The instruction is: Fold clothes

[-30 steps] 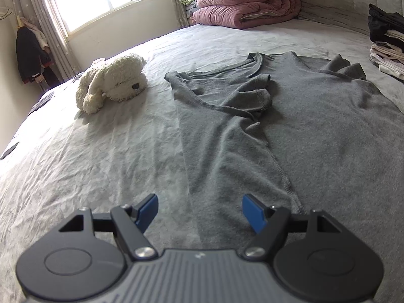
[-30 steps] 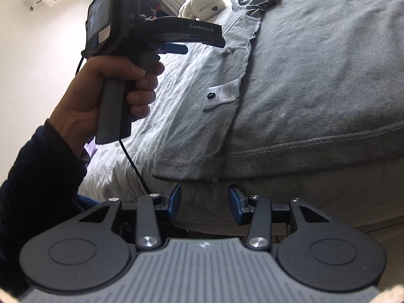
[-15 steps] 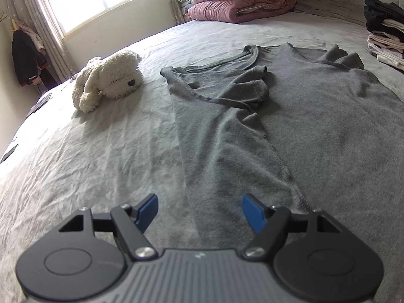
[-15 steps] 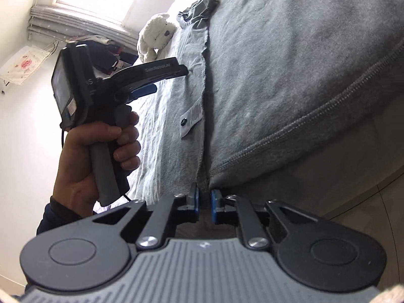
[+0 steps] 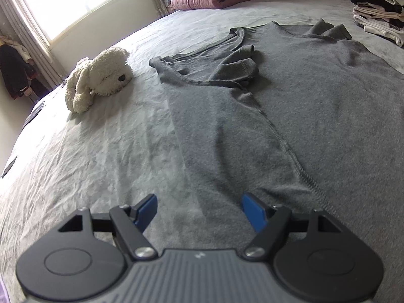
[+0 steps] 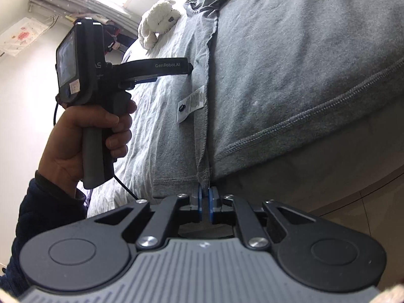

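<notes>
Grey bed sheet [image 5: 88, 156] lies under a grey shirt [image 5: 315, 106] spread flat. Left gripper [image 5: 199, 208] hangs above the shirt's edge, jaws wide apart. Right gripper [image 6: 207, 203] has just closed, pinching the shirt's bottom hem corner [image 6: 204, 174].

Bright daylight pours in from the window [image 5: 73, 0] at the far left, so white that the glass is washed out. It lights the bed sheet [image 5: 88, 156] and the fluffy toy dog [image 5: 98, 78], which throws a soft shadow on its near side. Both pictures bend round at the edges, with dark corners. The gripper bodies up close look a bit fuzzy.
</notes>
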The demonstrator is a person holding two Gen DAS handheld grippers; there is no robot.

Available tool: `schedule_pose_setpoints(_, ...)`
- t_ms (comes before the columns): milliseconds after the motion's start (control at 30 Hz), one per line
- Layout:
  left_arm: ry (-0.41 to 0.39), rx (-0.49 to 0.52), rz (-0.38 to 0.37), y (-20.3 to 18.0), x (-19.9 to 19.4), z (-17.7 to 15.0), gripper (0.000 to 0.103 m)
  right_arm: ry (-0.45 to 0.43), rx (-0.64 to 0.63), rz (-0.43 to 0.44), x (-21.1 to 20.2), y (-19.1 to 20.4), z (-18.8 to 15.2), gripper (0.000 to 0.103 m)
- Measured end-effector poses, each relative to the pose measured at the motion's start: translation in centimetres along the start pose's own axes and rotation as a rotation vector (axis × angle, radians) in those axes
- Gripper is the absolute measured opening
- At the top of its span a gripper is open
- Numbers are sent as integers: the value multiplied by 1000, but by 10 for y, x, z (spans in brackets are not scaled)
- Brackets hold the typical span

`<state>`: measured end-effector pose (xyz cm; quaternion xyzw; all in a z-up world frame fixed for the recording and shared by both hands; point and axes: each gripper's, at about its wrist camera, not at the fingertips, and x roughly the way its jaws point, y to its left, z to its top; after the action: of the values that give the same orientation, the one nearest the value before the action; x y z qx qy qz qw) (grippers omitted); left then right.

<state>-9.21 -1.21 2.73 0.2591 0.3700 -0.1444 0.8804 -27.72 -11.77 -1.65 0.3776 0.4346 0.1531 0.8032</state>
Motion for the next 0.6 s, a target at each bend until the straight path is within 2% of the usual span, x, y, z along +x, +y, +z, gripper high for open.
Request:
schedule_pose_setpoints(33, -2, 0, 2, 0, -1, 0, 76, 4, -5, -10, 0, -1, 1, 16)
schedule_pose_setpoints(200, -16, -22, -8, 2, -6, 2, 76, -16, -180, -62, -10, 12, 3, 17)
schedule_pose_setpoints(367, -44, -45, -31, 2, -12, 5, 76, -4, -308, -38, -28, 20, 12, 17)
schedule_pose_setpoints(467, -63, -65, -61, 1, -16, 6, 76, -100, -364, -94, -41, 19, 20, 17)
schedule_pose_setpoints(600, -59, -40, -105, -14, -15, 4, 76, -220, -295, -215, -53, -9, 48, 17)
